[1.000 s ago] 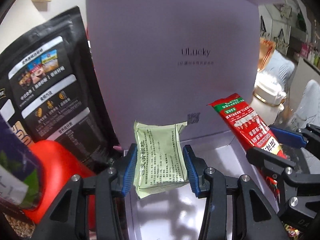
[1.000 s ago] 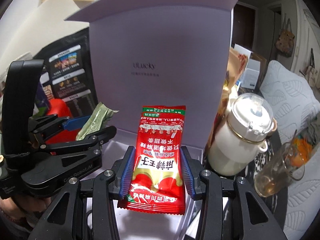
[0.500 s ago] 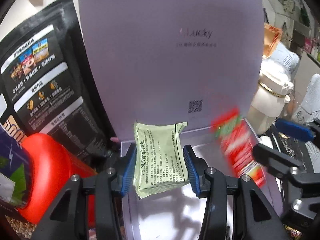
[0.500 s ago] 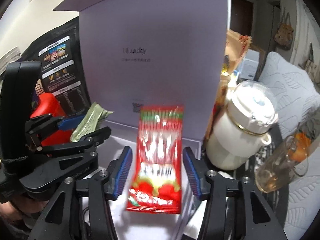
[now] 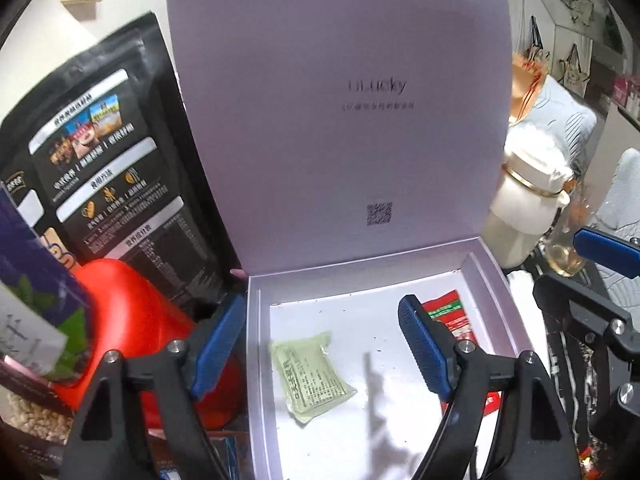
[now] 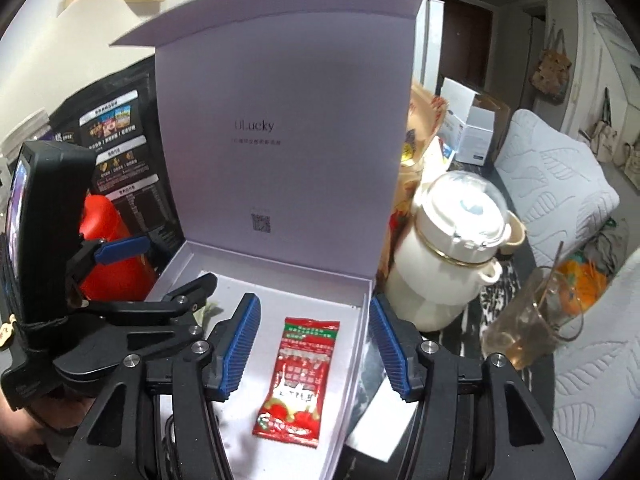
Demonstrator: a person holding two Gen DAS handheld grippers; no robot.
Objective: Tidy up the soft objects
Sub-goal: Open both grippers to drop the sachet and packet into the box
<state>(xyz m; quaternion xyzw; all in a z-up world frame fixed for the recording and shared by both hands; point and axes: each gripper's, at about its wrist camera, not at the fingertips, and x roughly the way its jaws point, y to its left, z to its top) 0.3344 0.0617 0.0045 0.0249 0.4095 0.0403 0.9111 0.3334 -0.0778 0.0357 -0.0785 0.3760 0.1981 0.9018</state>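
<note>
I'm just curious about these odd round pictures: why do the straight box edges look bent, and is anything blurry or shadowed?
Both wrist views are fisheye, so the lavender box bows and the corners go black. Left wrist view: the white jug is smeared and overexposed; finger shadows fall beside the green sachet. Right wrist view: sharper; the red packet shows glare on its foil.

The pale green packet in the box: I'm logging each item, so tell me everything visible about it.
The pale green packet is a small, flat, sealed sachet of slightly crinkled film with dark printed text. It lies flat and skewed on the white floor of the lilac box, near its left wall, apart from the red packet. Nothing grips it.
</note>
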